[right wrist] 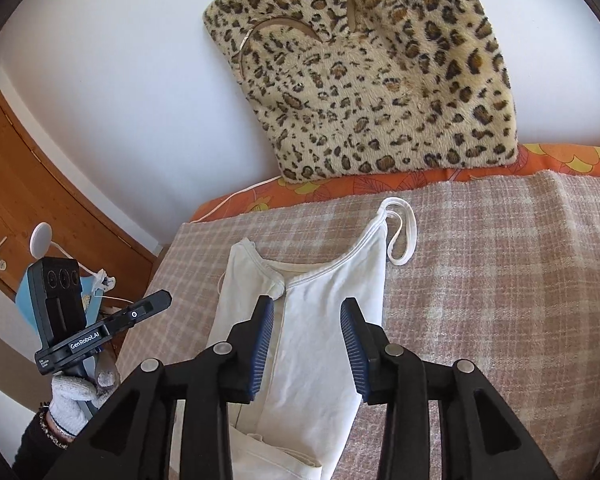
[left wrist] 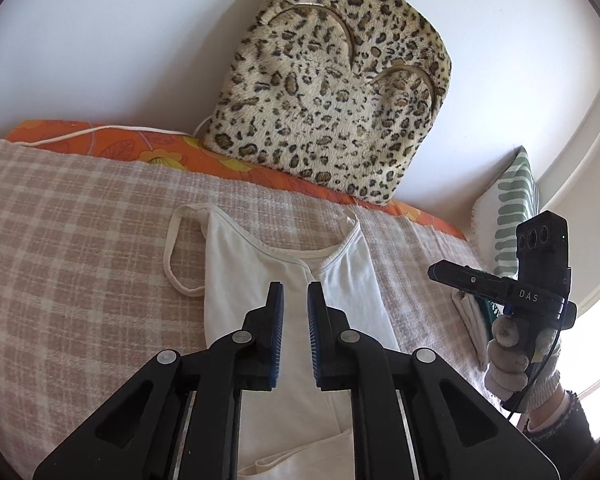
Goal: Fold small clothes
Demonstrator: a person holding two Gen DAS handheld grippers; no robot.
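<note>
A white strappy top lies on the plaid blanket, its two sides folded in to meet down the middle. It also shows in the right wrist view. One strap loop lies out to its left, and the other strap lies out to its right. My left gripper hovers over the top's middle, jaws a little apart and empty. My right gripper hovers over the same top, jaws wide apart and empty. Each gripper shows from the side in the other's view, the right and the left.
A leopard-print cushion leans on the wall behind the plaid blanket. An orange floral sheet edges the bed. A green-striped pillow and folded white cloth sit at the right. A wooden door stands left.
</note>
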